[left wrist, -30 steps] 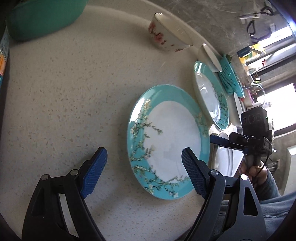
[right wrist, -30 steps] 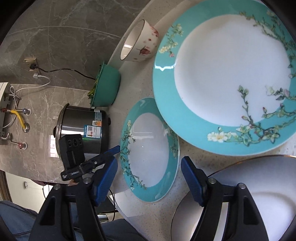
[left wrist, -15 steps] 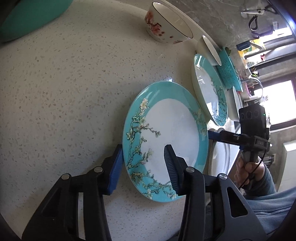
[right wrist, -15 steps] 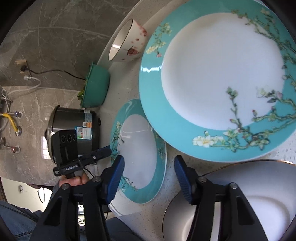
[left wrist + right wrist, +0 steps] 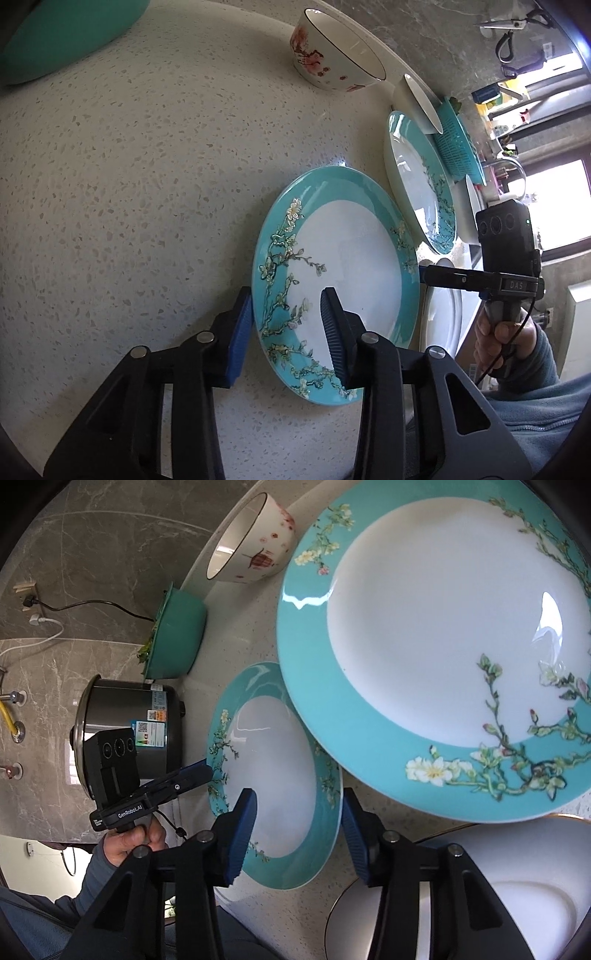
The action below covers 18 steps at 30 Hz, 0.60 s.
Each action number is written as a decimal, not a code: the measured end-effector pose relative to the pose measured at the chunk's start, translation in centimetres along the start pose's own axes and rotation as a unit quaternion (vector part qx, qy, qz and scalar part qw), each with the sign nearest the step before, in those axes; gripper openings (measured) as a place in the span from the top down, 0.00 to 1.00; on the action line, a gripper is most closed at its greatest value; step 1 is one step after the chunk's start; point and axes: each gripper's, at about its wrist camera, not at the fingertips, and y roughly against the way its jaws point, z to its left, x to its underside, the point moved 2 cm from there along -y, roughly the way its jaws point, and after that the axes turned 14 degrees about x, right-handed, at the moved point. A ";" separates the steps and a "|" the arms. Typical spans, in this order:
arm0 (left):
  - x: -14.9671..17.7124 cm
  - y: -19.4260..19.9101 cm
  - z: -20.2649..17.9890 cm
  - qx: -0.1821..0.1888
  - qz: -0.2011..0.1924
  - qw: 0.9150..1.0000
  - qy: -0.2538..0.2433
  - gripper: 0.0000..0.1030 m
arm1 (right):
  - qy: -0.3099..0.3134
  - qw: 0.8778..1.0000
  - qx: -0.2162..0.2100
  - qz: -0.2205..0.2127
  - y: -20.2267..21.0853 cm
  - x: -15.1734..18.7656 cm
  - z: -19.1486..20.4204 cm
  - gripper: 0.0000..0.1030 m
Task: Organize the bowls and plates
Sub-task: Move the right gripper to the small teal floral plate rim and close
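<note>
A: How far along does the sorting look?

B: Barely begun, I'd judge. Nothing is stacked. The small plate (image 5: 343, 280) lies flat near the front edge of the counter (image 5: 129, 177), and the large plate (image 5: 443, 646) sits just beside it, its rim overlapping the small one's edge in the right wrist view. A white plate (image 5: 517, 878) with a thin gold rim lies close to both. The flowered bowl (image 5: 332, 62) stands alone toward the back edge.

A: And the claws?

B: Both are on the small plate, from opposite sides. The left gripper (image 5: 288, 325) has its jaws closing with the plate's rim between them: one pad outside the edge, the other over the white centre. Daylight shows between pads and china, so no grip yet. The right gripper (image 5: 295, 823) is closing too, straddling the opposite rim, and its pads also stand clear.

A: So what's left?

B: Nearly everything: lift this plate, nest the plates by size, gather the bowls.

A: Anything unclear?

B: A second pale bowl (image 5: 417, 103) at the far side shows only edge-on. The green bowl (image 5: 173, 635) near the cooker (image 5: 129, 731) appears to hold greens, so it may not belong to the job. Whether either lower pad touches the plate's underside, I cannot tell.
</note>
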 end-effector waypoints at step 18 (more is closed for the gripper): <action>-0.3 -0.3 -0.4 -0.032 0.002 0.999 -0.003 0.71 | -0.021 1.000 -0.001 -0.003 -0.2 -0.1 -0.3 0.51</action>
